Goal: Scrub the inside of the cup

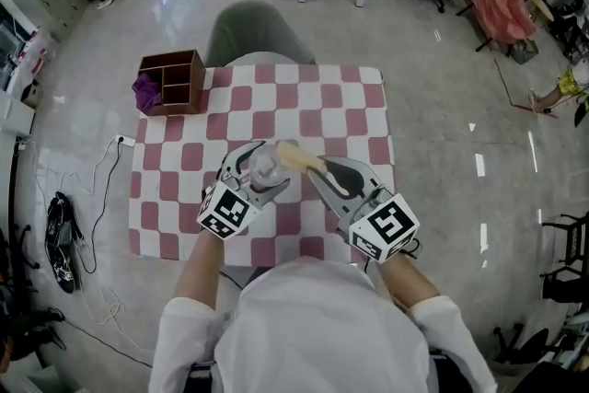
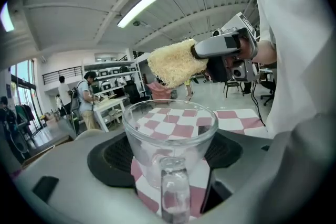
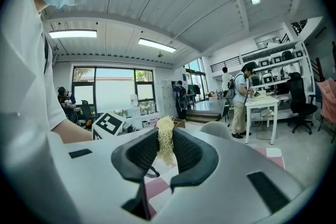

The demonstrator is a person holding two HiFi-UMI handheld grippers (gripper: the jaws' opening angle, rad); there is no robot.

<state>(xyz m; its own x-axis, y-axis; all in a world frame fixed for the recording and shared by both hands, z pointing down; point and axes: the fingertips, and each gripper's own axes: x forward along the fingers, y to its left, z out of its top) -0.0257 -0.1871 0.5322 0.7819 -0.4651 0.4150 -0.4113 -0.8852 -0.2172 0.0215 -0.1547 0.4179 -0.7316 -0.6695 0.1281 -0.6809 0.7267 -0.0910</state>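
A clear glass cup (image 2: 169,140) with a handle sits between the jaws of my left gripper (image 2: 170,157), which is shut on it; in the head view the cup (image 1: 264,168) is held above the table. My right gripper (image 3: 164,157) is shut on a pale yellow loofah scrubber (image 3: 165,145). Seen from the head view, the scrubber (image 1: 296,158) pokes out of the right gripper (image 1: 324,173) just right of the cup's rim. From the left gripper view, the scrubber (image 2: 176,62) hangs above and behind the cup, outside it.
A pink and white checkered cloth covers the table (image 1: 304,106). A brown wooden organiser box (image 1: 172,82) with a purple cloth stands at its back left corner. A grey chair (image 1: 255,34) is behind the table. People and white desks fill the room beyond.
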